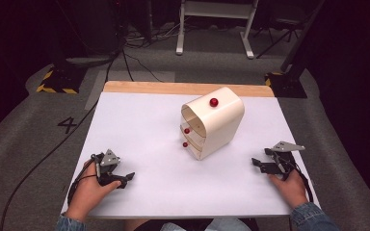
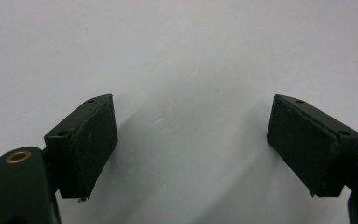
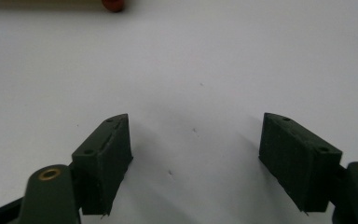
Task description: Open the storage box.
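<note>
While both hands rest near the front edge of the white tabletop (image 1: 139,130), a cream cabinet (image 1: 219,120) with rounded corners stands at its centre, toward twelve o'clock from the person. Its open front faces seven o'clock and shows two drawers (image 1: 195,137), each with a red knob (image 1: 187,130); what lies inside them cannot be seen. A third red knob sits on its top. The left hand-held gripper (image 1: 125,178) lies at eight o'clock from the cabinet, jaws wide apart and empty. The right hand-held gripper (image 1: 260,163) lies at four o'clock, jaws likewise spread, holding nothing. On the grey floor (image 1: 38,130) at nine o'clock, a "4" (image 1: 67,125) is marked. The right gripper view catches a red knob at its top edge; the left gripper view shows bare tabletop between its pads (image 2: 93,144).
</note>
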A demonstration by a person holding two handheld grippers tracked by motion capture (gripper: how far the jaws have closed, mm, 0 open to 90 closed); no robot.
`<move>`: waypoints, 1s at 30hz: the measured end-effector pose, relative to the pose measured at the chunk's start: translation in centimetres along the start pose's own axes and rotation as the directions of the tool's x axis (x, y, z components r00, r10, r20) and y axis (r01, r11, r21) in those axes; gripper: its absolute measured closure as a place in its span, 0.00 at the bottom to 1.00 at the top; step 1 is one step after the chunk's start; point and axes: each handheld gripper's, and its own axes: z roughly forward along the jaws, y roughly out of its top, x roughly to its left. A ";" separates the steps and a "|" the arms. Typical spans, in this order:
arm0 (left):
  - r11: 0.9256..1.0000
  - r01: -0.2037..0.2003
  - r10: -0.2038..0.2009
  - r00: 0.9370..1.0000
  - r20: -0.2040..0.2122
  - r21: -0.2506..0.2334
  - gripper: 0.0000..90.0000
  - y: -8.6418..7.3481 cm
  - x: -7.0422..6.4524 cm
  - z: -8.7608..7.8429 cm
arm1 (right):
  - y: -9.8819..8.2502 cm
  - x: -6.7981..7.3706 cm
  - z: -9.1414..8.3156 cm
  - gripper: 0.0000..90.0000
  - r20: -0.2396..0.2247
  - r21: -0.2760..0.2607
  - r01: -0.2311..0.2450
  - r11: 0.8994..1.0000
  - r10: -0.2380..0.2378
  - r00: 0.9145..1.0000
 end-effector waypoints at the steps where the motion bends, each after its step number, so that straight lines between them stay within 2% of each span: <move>1: 1.000 0.000 0.000 1.000 0.000 0.000 0.18 0.0 0.0 0.0 | 0.0 0.0 0.0 0.28 0.000 0.000 0.000 1.000 0.000 1.000; 30: 1.000 0.003 -0.003 1.000 0.003 0.006 0.19 0.1 0.0 -0.1 | 0.0 0.0 0.0 0.28 0.000 0.000 0.000 1.000 0.000 1.000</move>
